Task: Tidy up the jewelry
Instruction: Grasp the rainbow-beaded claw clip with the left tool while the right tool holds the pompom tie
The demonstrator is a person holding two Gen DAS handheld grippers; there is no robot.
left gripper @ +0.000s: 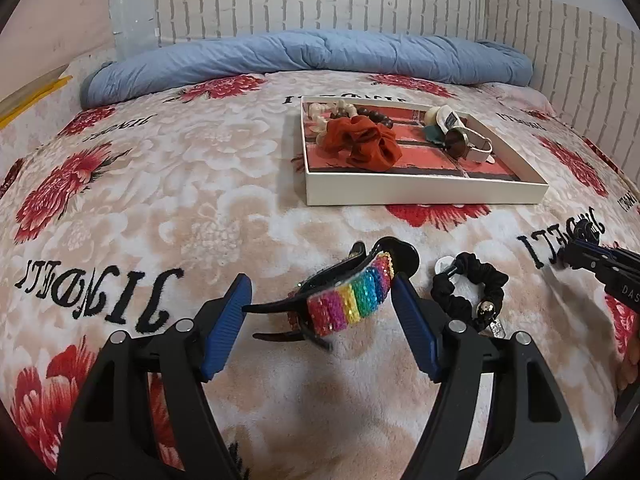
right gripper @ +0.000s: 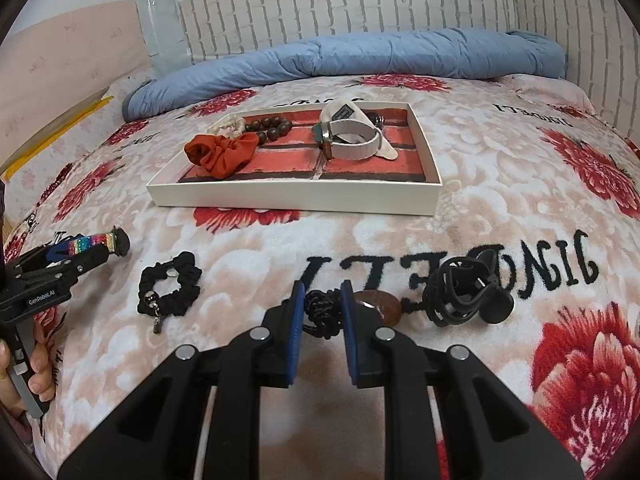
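Jewelry lies scattered on the flowered blanket [right gripper: 460,208] of the bed, with some pieces already sorted into the shallow white tray [right gripper: 296,198] further back: an orange scrunchie [right gripper: 222,152], brown beads [right gripper: 272,128] and a white-strapped watch [right gripper: 352,140]. Nearest the left tongs [left gripper: 320,304] sits the rainbow hair claw [left gripper: 352,296], lying between the 2 blue pads, which stand wide apart and do not yet press it, though the right-hand pad looks to be touching or just beside its end. I'd judge that claw stiff, light plastic with a spring, its sequinned back rough enough to grip; taking it across the body rather than by the thin curved teeth seems safest. The right tongs [right gripper: 320,316] are drawn close together around the knotted black cord [right gripper: 322,308] of a pendant whose brown stone [right gripper: 380,306] lies just beside them; whether they truly pinch the cord I cannot tell. That cord is soft and limp, so the stone would likely swing if lifted. A black scrunchie [right gripper: 170,290] and a black hair claw [right gripper: 468,296] wait on the blanket, untouched.
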